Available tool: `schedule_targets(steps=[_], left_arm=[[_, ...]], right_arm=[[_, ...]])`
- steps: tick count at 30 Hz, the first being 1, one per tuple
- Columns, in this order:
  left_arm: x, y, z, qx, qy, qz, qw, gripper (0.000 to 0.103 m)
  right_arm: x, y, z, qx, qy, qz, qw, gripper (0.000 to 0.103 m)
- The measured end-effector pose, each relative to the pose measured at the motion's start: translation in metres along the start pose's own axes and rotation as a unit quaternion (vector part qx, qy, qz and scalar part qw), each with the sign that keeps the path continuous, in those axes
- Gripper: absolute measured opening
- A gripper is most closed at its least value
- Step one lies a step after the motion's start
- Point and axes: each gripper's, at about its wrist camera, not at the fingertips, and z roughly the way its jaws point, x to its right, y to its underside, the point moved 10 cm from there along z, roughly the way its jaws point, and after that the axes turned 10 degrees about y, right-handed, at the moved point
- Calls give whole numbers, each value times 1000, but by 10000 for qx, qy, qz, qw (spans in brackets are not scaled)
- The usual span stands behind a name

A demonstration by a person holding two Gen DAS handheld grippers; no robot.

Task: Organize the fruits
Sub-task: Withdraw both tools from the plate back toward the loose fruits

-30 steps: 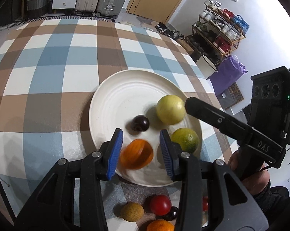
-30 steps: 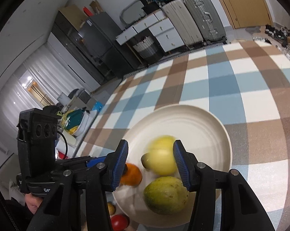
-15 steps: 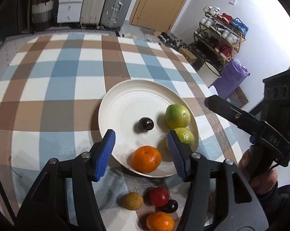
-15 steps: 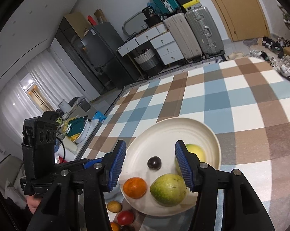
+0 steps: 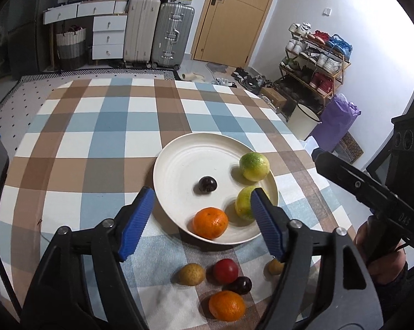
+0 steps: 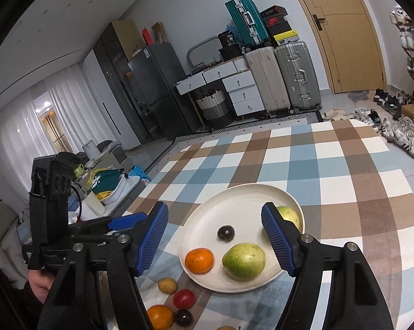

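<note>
A white plate (image 5: 179, 159) (image 6: 234, 203) on the checked tablecloth holds an orange (image 5: 210, 222) (image 6: 199, 260), a dark plum (image 5: 207, 184) (image 6: 225, 232) and two yellow-green fruits (image 5: 254, 162) (image 6: 244, 261). On the cloth in front of the plate lie a second orange (image 5: 227, 305) (image 6: 160, 316), a red fruit (image 5: 225, 270) (image 6: 183, 298), a dark plum (image 5: 241, 285) and small tan fruits (image 5: 191, 274) (image 6: 167, 285). My left gripper (image 5: 200, 221) hovers above the plate's near edge, its jaws opening and empty. My right gripper (image 6: 214, 239) hangs over the plate, its jaws opening with nothing held.
The table's far half shows bare checked cloth (image 5: 119, 121). A white bucket (image 5: 303, 121) and a shoe rack (image 5: 314, 63) stand on the floor to the right. Suitcases (image 5: 157, 35) and drawers line the far wall. A hand (image 5: 382, 253) grips the right tool.
Both grippers have let go of their fruit, the orange and a yellow-green fruit, which now rest on the plate. Both have drawn back and upward while their jaws spread.
</note>
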Motion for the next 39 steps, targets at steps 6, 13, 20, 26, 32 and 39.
schedule_targets(steps=[6, 13, 20, 26, 32, 39], left_arm=[[10, 6, -16, 114, -81, 86, 9999, 79], [19, 9, -43, 425, -151, 112, 9989, 83], [25, 22, -58, 459, -217, 131, 9986, 85], [30, 38, -66, 434, -216, 169, 9987, 90], [26, 53, -69, 444, -265, 91, 9986, 102], [22, 81, -54, 121, -362, 40, 9993, 102]], right_arm=[[-7, 5, -14, 91, 79, -131, 9998, 86], [-11, 10, -37, 245, 170, -130, 9995, 95], [-19, 16, -59, 422, 239, -238, 9985, 99], [-25, 21, -75, 525, 280, -295, 9978, 101], [-28, 28, -84, 563, 322, -329, 9974, 101], [-27, 40, -89, 487, 384, -288, 9977, 102]])
